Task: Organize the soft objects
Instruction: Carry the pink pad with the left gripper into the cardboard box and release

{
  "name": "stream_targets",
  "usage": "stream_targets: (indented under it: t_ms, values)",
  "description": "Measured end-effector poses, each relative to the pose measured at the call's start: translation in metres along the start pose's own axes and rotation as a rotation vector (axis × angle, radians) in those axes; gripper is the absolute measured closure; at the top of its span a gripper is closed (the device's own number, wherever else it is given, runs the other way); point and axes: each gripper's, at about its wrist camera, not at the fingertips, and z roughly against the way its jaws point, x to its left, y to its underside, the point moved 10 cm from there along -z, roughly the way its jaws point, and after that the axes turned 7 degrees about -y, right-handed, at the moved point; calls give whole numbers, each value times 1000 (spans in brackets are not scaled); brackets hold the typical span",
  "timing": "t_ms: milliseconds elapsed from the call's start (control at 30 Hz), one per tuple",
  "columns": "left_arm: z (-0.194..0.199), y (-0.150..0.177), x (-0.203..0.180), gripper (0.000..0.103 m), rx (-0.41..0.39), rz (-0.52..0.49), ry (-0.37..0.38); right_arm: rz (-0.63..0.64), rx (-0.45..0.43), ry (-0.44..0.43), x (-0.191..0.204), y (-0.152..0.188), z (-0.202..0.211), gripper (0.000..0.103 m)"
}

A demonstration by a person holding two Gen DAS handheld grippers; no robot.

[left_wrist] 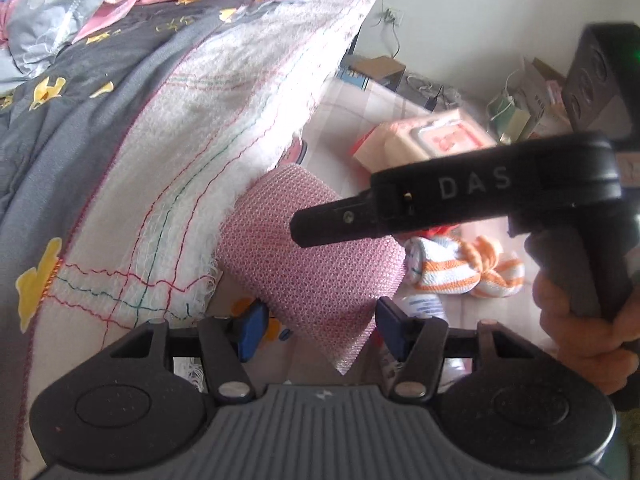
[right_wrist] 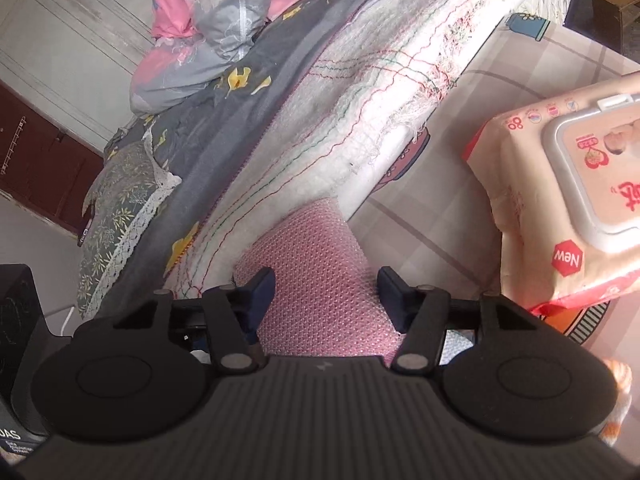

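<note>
Two tongs (left_wrist: 316, 326) (right_wrist: 326, 290) half-wide, straddling pink mesh-textured soft roll (left_wrist: 316, 264), grip unclear.

In your left wrist view, the mesh cloth (left_wrist: 312, 264) sits at centre, against the bed (left_wrist: 120, 120) on its left. The striped towel (left_wrist: 468, 272) lies right of it on the floor, and the wipes pack (left_wrist: 424, 140) lies above both.

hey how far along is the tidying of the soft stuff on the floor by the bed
Nothing looks put away yet. In hand: the pink mesh cloth lies between the fingers of both the left hand-held gripper and the right hand-held gripper, but neither clearly pinches it. Left: the orange-striped towel and the wipes pack sit loose on the floor mat.
</note>
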Motion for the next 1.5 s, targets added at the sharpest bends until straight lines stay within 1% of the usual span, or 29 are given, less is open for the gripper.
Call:
stream_targets:
  t_ms: [67, 233, 300, 433, 567, 633, 733, 833, 967, 1067, 1167, 1233, 1300, 1367, 1433, 1500]
  values:
    - [14, -4, -1, 42, -22, 8, 14, 4, -24, 8, 9, -1, 13, 48]
    - [55, -5, -9, 42, -82, -2, 47, -23, -75, 18, 31, 3, 47, 49]
    - [75, -2, -18, 42, -113, -25, 54, -54, -82, 30, 37, 11, 61, 50]
    - [107, 9, -41, 42, -145, -62, 83, -90, -128, 27, 53, 31, 100, 51]
    - [133, 24, -73, 42, -159, -100, 140, -127, -175, 40, 61, 60, 143, 51]
    - [143, 32, -94, 42, -164, -134, 169, -139, -206, 63, 62, 77, 169, 51]
    - [154, 43, -135, 42, -172, -206, 226, -153, -259, 108, 57, 102, 214, 51]
    - [156, 55, -186, 42, -158, -285, 298, -191, -319, 159, 40, 132, 268, 51]
    - [151, 76, -265, 42, -106, -407, 387, -269, -397, 240, 4, 175, 337, 51]
    - [137, 96, -315, 42, -54, -482, 432, -353, -441, 298, -33, 211, 378, 51]
    - [118, 115, -354, 41, -8, -548, 449, -437, -475, 342, -71, 247, 407, 51]
    - [101, 124, -375, 41, 16, -586, 442, -491, -496, 357, -98, 267, 419, 51]
    - [84, 131, -391, 41, 42, -617, 416, -545, -511, 362, -124, 282, 426, 51]
    - [65, 133, -402, 41, 59, -647, 359, -597, -516, 363, -151, 293, 424, 51]
    - [51, 132, -407, 40, 50, -666, 297, -644, -509, 386, -181, 302, 417, 52]
    - [44, 128, -406, 40, 43, -674, 256, -705, -498, 388, -205, 311, 405, 52]
